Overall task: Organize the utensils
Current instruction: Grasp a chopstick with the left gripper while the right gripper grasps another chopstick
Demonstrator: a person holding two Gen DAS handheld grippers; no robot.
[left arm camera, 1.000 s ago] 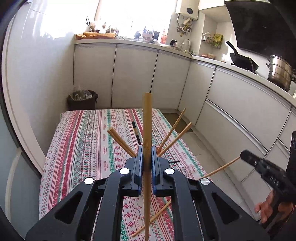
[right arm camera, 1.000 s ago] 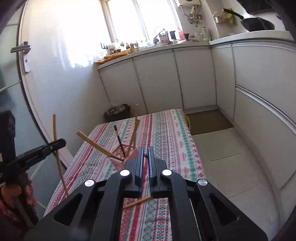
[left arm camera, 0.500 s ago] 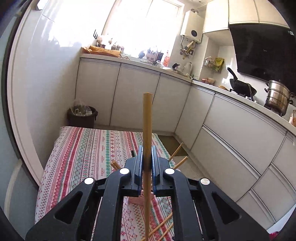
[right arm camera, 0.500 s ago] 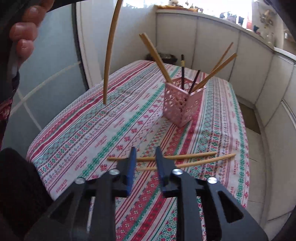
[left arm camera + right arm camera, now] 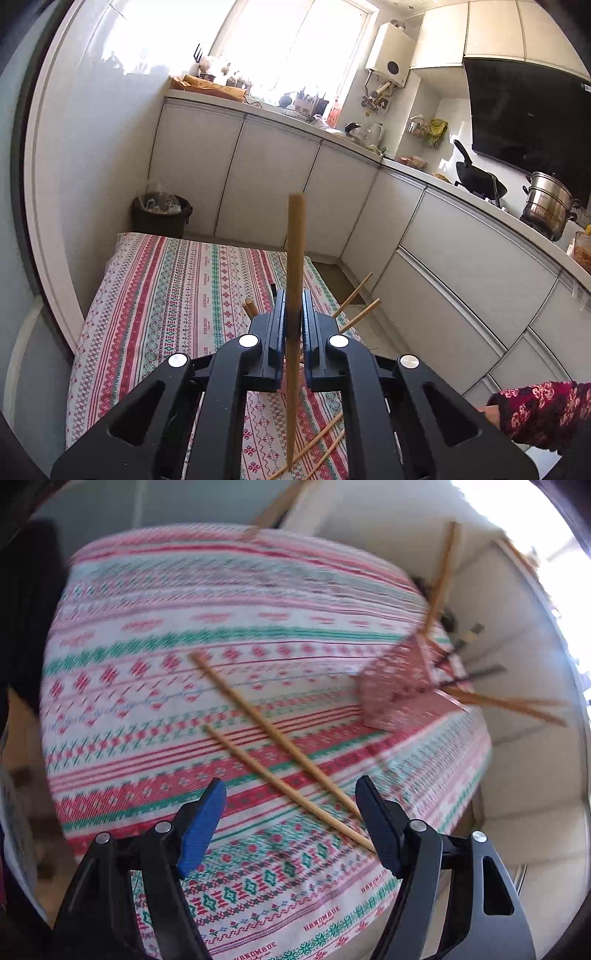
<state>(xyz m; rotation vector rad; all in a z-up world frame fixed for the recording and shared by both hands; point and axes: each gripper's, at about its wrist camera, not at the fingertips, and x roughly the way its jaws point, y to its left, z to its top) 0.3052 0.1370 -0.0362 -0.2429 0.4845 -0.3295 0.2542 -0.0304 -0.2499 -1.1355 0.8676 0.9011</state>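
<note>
My left gripper (image 5: 293, 317) is shut on a wooden chopstick (image 5: 295, 251) and holds it upright above the striped tablecloth (image 5: 177, 291). Chopstick tips (image 5: 360, 314) of the pink holder stick out behind its fingers; the holder itself is hidden there. My right gripper (image 5: 290, 812) is open wide, low over the cloth, its jaws on either side of the near ends of two loose chopsticks (image 5: 273, 734) that lie crossed. The pink holder (image 5: 399, 686) with several chopsticks stands at the right in the blurred right wrist view.
White kitchen cabinets (image 5: 280, 192) run behind and right of the table. A dark bin (image 5: 160, 214) stands at the far end. A pot (image 5: 548, 210) and a wok (image 5: 476, 177) sit on the counter. My sleeved right arm (image 5: 543, 413) shows at lower right.
My right gripper has opened wide and dropped down to the two loose chopsticks, tilting the view. My left gripper still holds its chopstick and has lifted slightly.
</note>
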